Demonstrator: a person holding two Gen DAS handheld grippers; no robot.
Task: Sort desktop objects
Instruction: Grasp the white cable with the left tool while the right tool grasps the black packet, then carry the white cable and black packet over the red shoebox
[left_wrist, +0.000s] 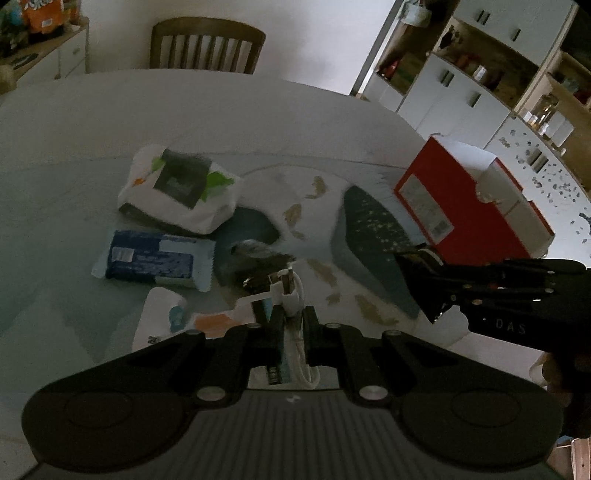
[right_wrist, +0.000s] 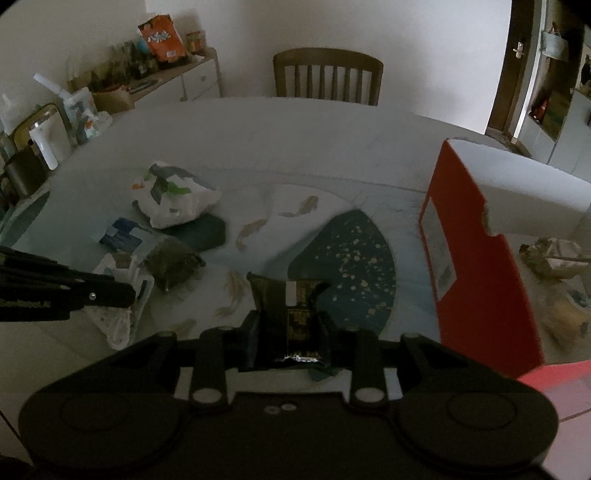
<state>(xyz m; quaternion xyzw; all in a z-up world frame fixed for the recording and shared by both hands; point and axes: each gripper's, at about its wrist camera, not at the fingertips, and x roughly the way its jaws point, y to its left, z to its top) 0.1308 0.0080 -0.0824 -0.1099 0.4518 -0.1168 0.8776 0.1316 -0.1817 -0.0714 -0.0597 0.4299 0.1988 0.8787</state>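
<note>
- Cable (left_wrist: 291, 291): white, coiled, plug end up; pinched in the left hand-held gripper (left_wrist: 293, 317), jaws fully closed on it, above the table (left_wrist: 221, 110). Light, limp; likely to slip or uncoil unless held across the bundle.
- Packet (right_wrist: 295, 314): dark foil sachet held in the right hand-held gripper (right_wrist: 291, 328), jaws part-closed against its sides. Light, crinkly, slick; best held at mid-body.
- Blue pack (left_wrist: 151, 256): on the table, soft, flat.
- White bag (left_wrist: 177, 188): farther, soft, bulky; take the top fold.
- Red box (left_wrist: 461, 199): right, open, stiff; probably the bin.

Tissue pack (left_wrist: 177, 190) behind wipes pack (left_wrist: 153, 256); box (left_wrist: 469, 206) right.
</note>
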